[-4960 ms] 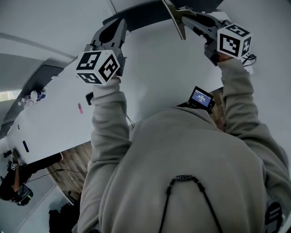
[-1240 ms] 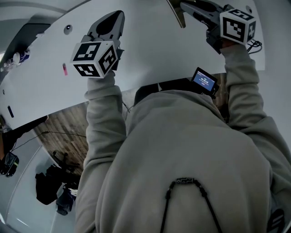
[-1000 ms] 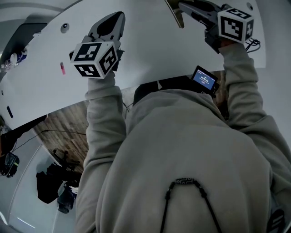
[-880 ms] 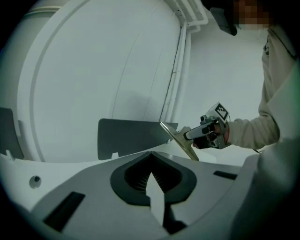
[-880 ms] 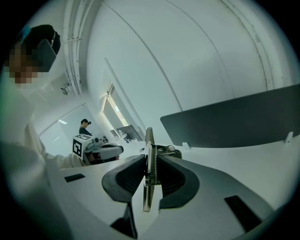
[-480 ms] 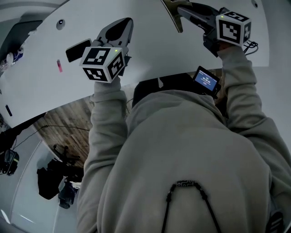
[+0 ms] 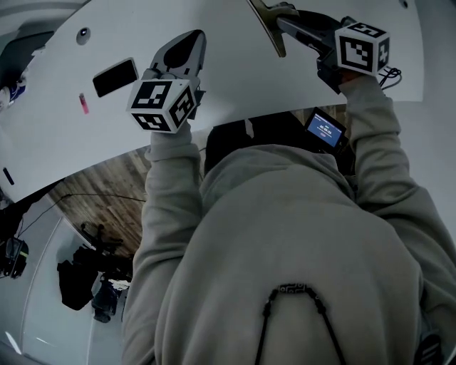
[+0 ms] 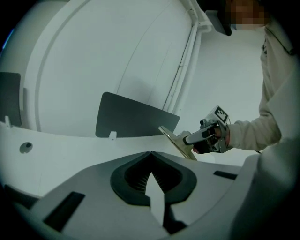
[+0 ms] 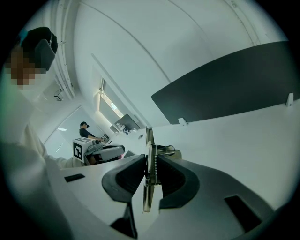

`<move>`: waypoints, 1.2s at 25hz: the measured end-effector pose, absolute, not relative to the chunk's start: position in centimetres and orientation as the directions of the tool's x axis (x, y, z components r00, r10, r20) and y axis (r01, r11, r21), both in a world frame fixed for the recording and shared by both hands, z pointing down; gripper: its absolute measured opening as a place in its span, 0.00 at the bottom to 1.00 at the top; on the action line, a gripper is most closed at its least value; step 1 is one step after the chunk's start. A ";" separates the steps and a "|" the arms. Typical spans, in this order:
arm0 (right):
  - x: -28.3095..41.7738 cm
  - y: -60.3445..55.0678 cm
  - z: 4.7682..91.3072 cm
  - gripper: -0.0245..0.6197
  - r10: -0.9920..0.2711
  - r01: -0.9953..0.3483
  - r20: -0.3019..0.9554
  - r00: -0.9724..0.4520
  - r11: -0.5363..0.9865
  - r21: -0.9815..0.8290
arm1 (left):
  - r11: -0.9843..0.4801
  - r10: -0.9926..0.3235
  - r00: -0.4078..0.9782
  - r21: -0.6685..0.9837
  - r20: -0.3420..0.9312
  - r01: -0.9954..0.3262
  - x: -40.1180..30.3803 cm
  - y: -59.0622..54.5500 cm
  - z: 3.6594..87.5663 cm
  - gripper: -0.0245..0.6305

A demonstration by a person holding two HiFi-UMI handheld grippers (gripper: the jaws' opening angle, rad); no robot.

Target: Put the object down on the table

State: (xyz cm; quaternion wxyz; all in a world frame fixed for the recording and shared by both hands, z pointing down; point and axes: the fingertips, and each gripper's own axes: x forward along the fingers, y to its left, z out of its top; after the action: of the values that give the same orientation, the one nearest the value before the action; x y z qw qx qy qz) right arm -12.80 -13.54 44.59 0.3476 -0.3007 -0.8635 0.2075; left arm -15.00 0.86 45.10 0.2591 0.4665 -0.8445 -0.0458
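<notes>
Clipboard [image 7: 269, 28] is gripped at its metal clip by the right gripper [image 7: 285, 20]. The jaws are pressed onto it from both sides, and the thin board stands on edge between them. It is carried tilted over the right part of the table [image 7: 235, 82]; whether its lower corner touches the table cannot be told. The left gripper [image 7: 187, 43] is held over the table's middle, its jaws closed together on nothing. The lowering step is judged to be in hand, and the set-down is not yet done. For the next move, the board would need to be brought down and laid flat on the table, well apart from the phone [image 7: 114, 77] on the table's left. Only then should the right jaws be parted.
</notes>
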 end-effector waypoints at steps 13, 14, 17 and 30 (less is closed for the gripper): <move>-10.7 -13.0 51.5 0.20 0.688 0.301 0.510 -0.516 0.703 -0.644 | 0.566 -0.787 -0.375 0.331 0.489 -0.755 -12.2 1.0 51.5 0.04; -10.6 -13.1 52.1 0.20 0.687 0.295 0.516 -0.512 0.705 -0.645 | 0.563 -0.789 -0.371 0.336 0.489 -0.755 -12.0 0.9 51.8 0.04; -10.6 -13.0 54.1 0.20 0.682 0.272 0.534 -0.500 0.709 -0.651 | 0.564 -0.791 -0.361 0.359 0.494 -0.744 -12.0 1.1 53.1 0.04; -9.8 -13.7 58.5 0.20 0.666 0.205 0.598 -0.446 0.727 -0.656 | 0.570 -0.768 -0.318 0.366 0.557 -0.736 -11.4 1.0 56.1 0.04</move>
State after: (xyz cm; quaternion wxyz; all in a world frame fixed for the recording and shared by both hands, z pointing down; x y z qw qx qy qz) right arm -9.80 -13.72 58.46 0.4526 -0.2684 -0.8114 0.2543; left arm -11.39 1.01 56.07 0.3558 0.4631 -0.8115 -0.0224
